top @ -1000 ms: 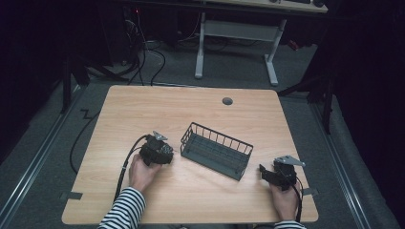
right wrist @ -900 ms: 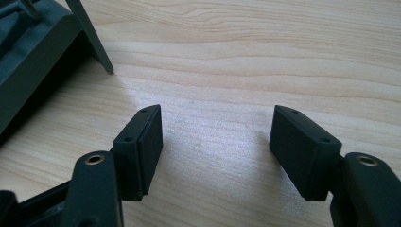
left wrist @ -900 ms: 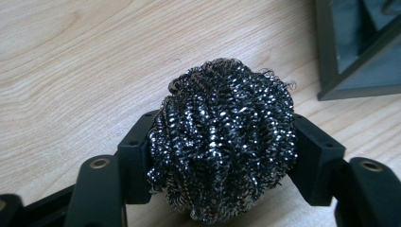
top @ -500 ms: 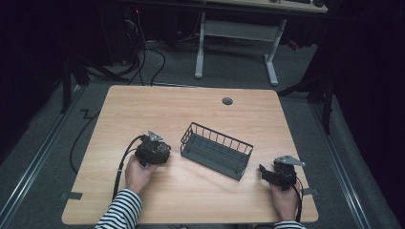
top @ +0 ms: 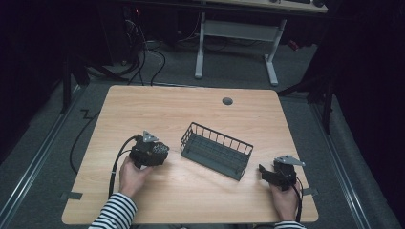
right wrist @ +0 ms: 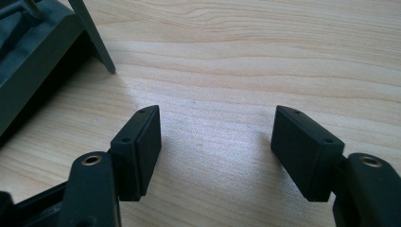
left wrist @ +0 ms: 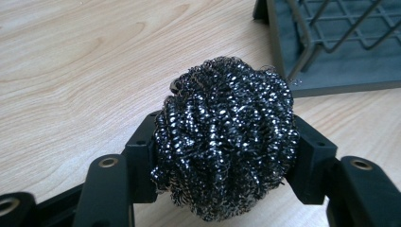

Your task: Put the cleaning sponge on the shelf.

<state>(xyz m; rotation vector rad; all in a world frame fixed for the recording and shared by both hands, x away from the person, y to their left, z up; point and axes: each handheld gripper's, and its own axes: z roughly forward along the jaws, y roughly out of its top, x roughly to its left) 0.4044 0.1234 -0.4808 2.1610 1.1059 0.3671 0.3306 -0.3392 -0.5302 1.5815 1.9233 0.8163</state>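
A ball of dark steel wool [left wrist: 224, 137] sits squeezed between the jaws of my left gripper [left wrist: 222, 149], just above the wooden table. From above, that left gripper [top: 160, 153] is a short way left of a dark wire basket [top: 217, 150], which lies at a slant in the middle of the table. The basket's corner [left wrist: 331, 52] lies ahead and to the right in the left gripper view. My right gripper [top: 263, 171] rests near the table's front right, open, with nothing between its jaws [right wrist: 215, 142]. The basket's end [right wrist: 33, 56] is to its left.
The table [top: 191, 114] has a round grommet hole [top: 227, 101] at the back centre. A cable [top: 114, 162] trails from the left gripper toward the front edge. Behind the table stand a white desk frame [top: 234, 33] and floor cables.
My left gripper with the steel wool has shifted slightly along the table beside the basket. The right gripper has stayed put.
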